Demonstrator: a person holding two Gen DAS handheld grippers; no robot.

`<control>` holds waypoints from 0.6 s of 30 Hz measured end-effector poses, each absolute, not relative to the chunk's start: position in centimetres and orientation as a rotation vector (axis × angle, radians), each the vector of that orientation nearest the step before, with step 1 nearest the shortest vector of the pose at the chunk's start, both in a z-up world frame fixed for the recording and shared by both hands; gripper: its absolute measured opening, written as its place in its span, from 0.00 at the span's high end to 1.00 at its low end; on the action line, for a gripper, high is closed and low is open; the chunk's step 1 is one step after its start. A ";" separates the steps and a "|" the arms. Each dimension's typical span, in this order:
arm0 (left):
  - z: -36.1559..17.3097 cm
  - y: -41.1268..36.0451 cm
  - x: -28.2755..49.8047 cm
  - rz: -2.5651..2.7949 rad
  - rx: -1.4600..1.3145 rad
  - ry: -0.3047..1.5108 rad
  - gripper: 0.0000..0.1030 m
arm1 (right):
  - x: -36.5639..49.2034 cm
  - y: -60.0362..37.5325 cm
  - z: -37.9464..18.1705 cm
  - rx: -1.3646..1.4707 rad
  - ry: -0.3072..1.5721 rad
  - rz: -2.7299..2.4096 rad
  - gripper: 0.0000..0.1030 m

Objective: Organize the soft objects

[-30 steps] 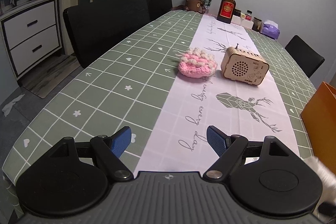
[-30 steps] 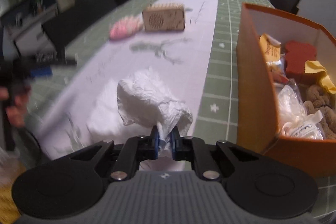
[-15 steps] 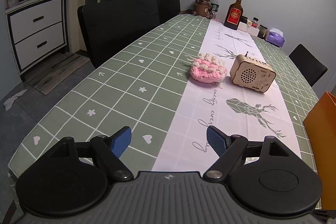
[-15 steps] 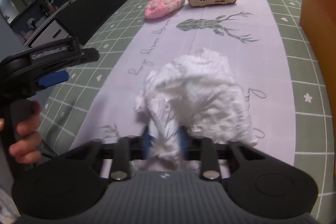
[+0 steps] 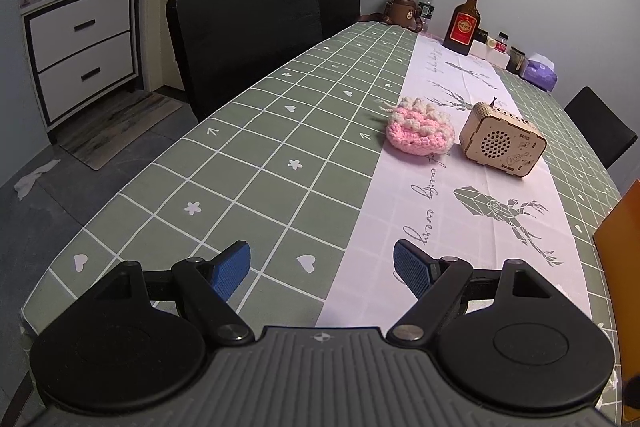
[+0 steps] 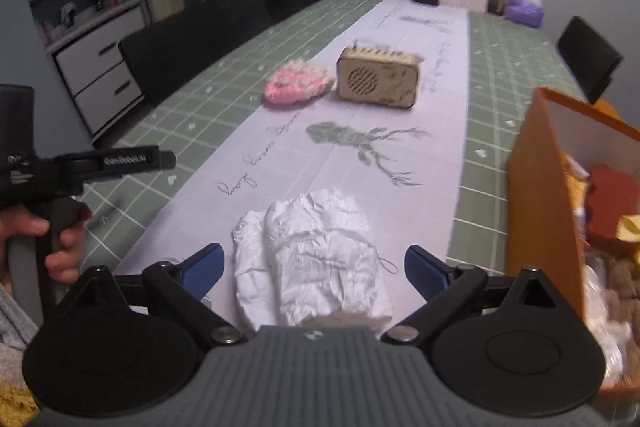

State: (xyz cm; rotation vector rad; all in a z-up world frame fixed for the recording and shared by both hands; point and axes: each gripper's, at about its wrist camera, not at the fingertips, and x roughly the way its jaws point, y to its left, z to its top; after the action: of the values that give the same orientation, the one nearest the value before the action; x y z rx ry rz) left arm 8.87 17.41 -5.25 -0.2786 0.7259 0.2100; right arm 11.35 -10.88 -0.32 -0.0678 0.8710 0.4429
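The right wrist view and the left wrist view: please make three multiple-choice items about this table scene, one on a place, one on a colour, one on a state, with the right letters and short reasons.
1. Where does the crumpled white cloth bundle lie?
A. inside the orange cardboard box
B. on the pale table runner, between the right gripper's fingers
C. on top of the wooden radio

2. What colour is the crocheted yarn piece beside the light wooden radio-shaped box?
A. pink and cream
B. blue
C. black

3. How does the right gripper stand?
A. shut on the cloth
B. shut on nothing
C. wide apart, pads off the cloth

Key: 1 B, the bundle rests on the runner, left of the orange cardboard box. 2 A, pink base with cream loops. 3 C, the jaws are opening and a gap shows on each side of the bundle.
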 end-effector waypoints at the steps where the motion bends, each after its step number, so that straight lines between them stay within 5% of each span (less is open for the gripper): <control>1: -5.3 17.4 8.9 0.210 -0.277 0.727 0.07 | 12.3 -10.2 -1.1 -0.096 0.878 0.465 0.07; 18: -5.6 17.5 9.7 0.261 -0.231 0.756 0.07 | 15.7 -5.1 -8.1 -0.249 0.991 0.543 0.02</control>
State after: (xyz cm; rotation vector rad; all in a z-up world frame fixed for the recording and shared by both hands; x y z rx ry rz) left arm 9.68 17.51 -5.64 -0.2310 0.7560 0.2610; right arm 15.71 -5.13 -8.11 -0.2493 0.9907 0.5432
